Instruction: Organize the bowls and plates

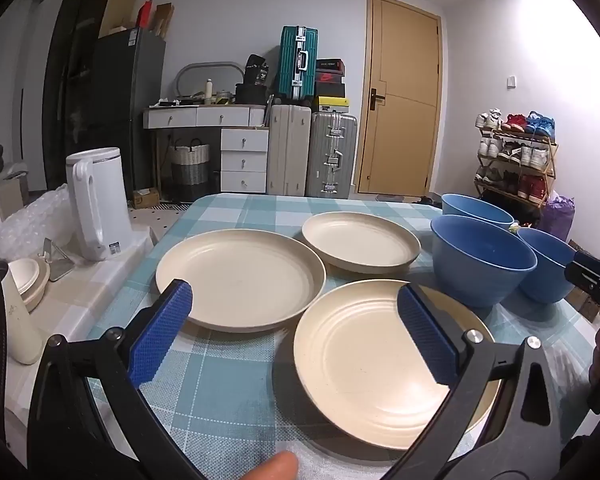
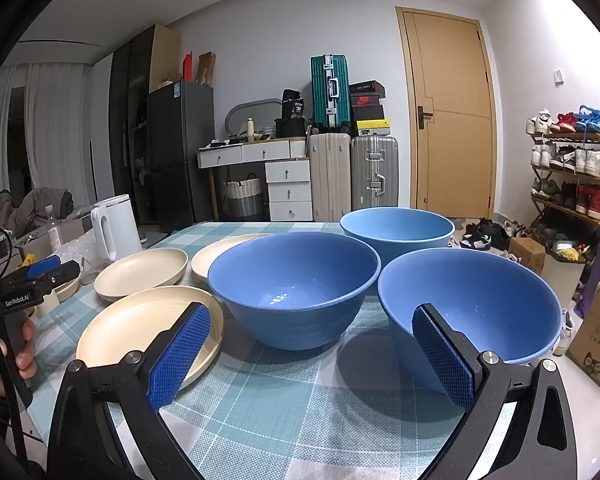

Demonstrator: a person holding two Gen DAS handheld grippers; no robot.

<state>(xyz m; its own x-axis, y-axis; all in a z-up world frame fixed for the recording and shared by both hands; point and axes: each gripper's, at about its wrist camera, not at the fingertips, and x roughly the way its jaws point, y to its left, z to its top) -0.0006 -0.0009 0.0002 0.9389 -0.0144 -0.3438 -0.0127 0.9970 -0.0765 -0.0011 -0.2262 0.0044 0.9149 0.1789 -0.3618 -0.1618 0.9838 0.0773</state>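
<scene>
Fingers spread wide on both sides: the left gripper (image 1: 296,330) hangs over the nearest cream plate (image 1: 364,364), gripping nothing, while the right gripper (image 2: 312,354) gapes empty before the middle blue bowl (image 2: 294,288). Two more plates lie left of that bowl, two bowls right, on the checked tablecloth (image 2: 284,408).

far bowl (image 1: 474,208) half hidden; shoebox labels unreadable

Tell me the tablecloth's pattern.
The tablecloth is a teal, light-blue and white check, clearest in the left wrist view.

Three cream plates (image 1: 240,276), three blue bowls (image 2: 296,284)
</scene>
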